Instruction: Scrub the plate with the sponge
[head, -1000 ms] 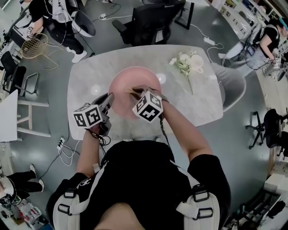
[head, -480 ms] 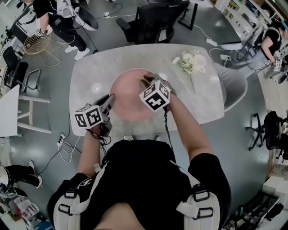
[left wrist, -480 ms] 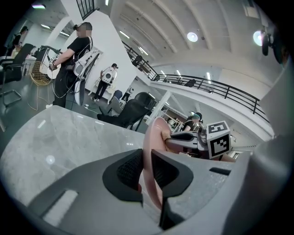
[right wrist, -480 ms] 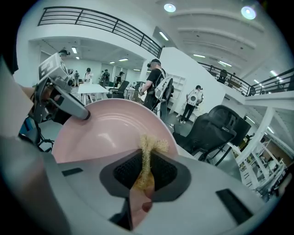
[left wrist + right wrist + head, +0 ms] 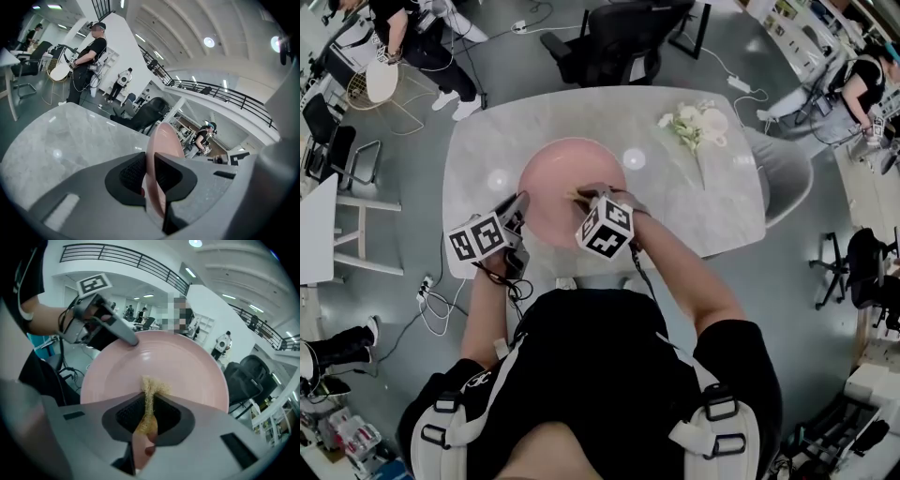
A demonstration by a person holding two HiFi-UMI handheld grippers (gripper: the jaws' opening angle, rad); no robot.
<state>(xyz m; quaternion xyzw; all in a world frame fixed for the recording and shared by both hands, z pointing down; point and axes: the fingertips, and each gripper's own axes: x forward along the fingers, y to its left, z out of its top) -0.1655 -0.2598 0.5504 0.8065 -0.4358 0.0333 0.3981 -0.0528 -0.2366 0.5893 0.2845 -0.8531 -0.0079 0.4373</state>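
Observation:
A large pink plate (image 5: 562,183) sits on the marble table (image 5: 712,216), tilted up slightly. My left gripper (image 5: 521,201) is shut on the plate's left rim (image 5: 154,154), the edge pinched between its dark pads. My right gripper (image 5: 581,195) is shut on a thin tan sponge (image 5: 151,401), whose frayed end rests on the inside of the plate (image 5: 178,366). From the right gripper view the left gripper (image 5: 129,339) shows at the plate's far rim.
A bunch of white flowers (image 5: 694,127) lies on the table's right part. A black office chair (image 5: 609,42) stands beyond the far edge. People work at desks around the room, and cables lie on the floor to the left.
My right gripper swung out toward the plate's far right side, then came back toward its middle with the sponge. The left gripper shifted a little left while keeping the rim.

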